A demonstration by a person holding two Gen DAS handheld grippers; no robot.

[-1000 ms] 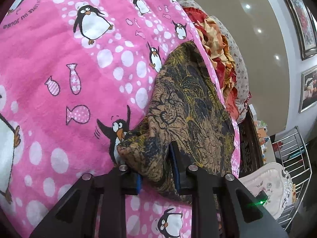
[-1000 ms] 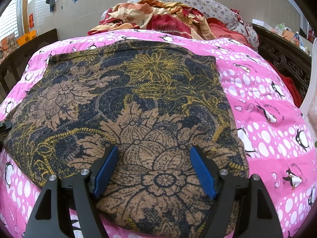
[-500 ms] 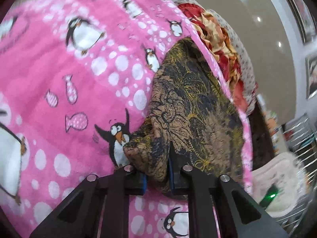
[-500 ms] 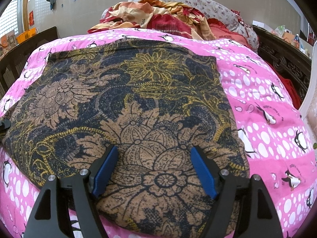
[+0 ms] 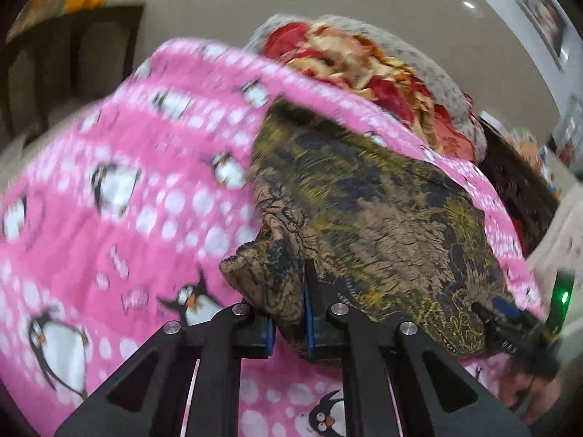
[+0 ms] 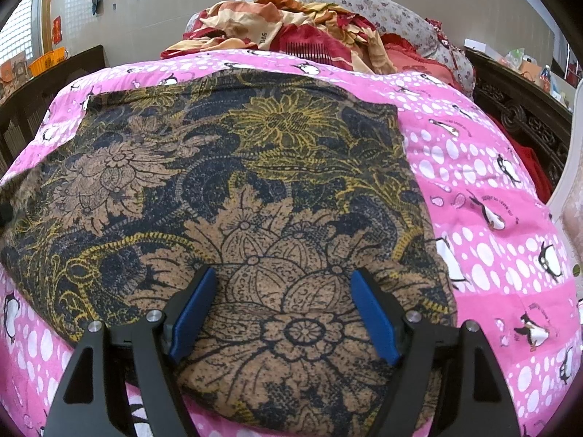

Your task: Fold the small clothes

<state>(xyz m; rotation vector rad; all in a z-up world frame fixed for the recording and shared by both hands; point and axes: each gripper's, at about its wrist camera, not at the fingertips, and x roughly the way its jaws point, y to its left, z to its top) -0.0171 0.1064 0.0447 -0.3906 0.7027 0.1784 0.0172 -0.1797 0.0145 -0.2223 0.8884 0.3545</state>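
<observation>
A dark floral cloth in black, tan and yellow [image 6: 233, 196] lies spread on a pink penguin blanket [image 6: 492, 225]. My left gripper [image 5: 288, 313] is shut on the cloth's near left corner [image 5: 262, 266], bunched and lifted between the blue pads. The cloth stretches away to the right in the left wrist view [image 5: 382, 211]. My right gripper [image 6: 284, 306] is open, its blue pads [image 6: 193, 306] apart over the cloth's near edge, holding nothing. It shows in the left wrist view [image 5: 510, 324] at the cloth's far corner.
A crumpled red and cream quilt [image 6: 291, 32] and a floral pillow [image 6: 382, 11] lie at the head of the bed. A dark wooden bed frame [image 6: 517, 109] runs along the right. A dark frame [image 6: 32, 91] stands at the left.
My left gripper has closed tighter on the cloth corner and swung upward and round, lifting it; the view is blurred. My right gripper has stayed open in place.
</observation>
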